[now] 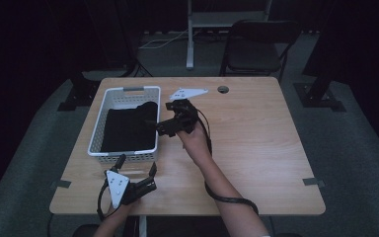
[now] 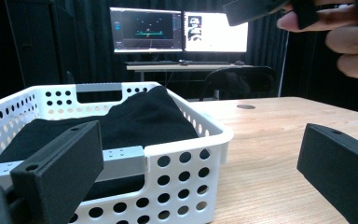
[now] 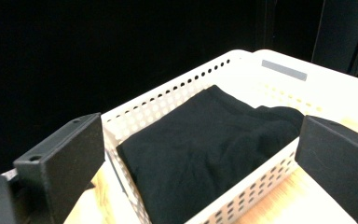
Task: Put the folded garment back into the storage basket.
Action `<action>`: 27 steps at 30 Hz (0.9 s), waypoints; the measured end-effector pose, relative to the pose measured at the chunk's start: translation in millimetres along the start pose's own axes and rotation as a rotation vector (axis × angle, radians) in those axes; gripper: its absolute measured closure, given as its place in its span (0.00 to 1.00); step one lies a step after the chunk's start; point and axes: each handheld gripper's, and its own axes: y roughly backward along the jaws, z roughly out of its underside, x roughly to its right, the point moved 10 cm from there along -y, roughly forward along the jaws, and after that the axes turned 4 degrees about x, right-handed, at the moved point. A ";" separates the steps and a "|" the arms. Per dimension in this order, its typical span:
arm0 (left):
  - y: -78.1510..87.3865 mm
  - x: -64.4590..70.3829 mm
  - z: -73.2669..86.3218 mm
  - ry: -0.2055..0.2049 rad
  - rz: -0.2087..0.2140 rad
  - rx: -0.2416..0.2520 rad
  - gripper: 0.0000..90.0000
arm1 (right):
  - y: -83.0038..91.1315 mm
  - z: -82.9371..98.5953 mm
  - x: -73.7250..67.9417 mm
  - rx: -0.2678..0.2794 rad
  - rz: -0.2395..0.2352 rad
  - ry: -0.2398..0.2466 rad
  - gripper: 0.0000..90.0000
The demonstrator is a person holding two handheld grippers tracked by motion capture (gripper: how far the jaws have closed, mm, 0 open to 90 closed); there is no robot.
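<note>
A white perforated basket (image 1: 98,123) stands on the left part of the table, and a folded black cloth (image 1: 128,129) lies inside it. My right gripper (image 1: 159,126) hovers at the basket's right rim, pointing in over the cloth (image 3: 205,140). It is open, with nothing between the jaws. My left gripper (image 1: 137,165) sits low on the table just in front of the basket's near wall (image 2: 182,149). It too is open and holds nothing. In the left gripper view the cloth (image 2: 140,116) bulges above the rim, and the person's right hand (image 2: 349,42) is at the upper right.
The wooden table (image 1: 256,148) has a cable hole (image 1: 222,89) near its far edge and tape marks (image 1: 313,181) at its sides. A black folding chair (image 1: 256,47) stands behind the table. Two lit monitors (image 2: 177,30) sit on a desk farther back.
</note>
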 end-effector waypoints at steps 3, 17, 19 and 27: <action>-0.1 -0.1 0.0 -0.001 0.000 0.000 0.02 | 5.5 1.2 1.6 0.000 0.007 -0.002 0.02; -0.1 0.0 0.1 0.001 -0.001 -0.001 0.02 | 39.8 11.8 14.6 0.023 0.047 -0.018 0.02; 0.0 0.0 0.1 0.000 -0.001 -0.001 0.02 | 45.2 13.7 16.7 0.032 0.054 -0.028 0.02; -0.2 0.0 0.1 0.001 -0.002 -0.001 0.02 | 66.9 21.8 25.6 0.041 0.085 -0.032 0.02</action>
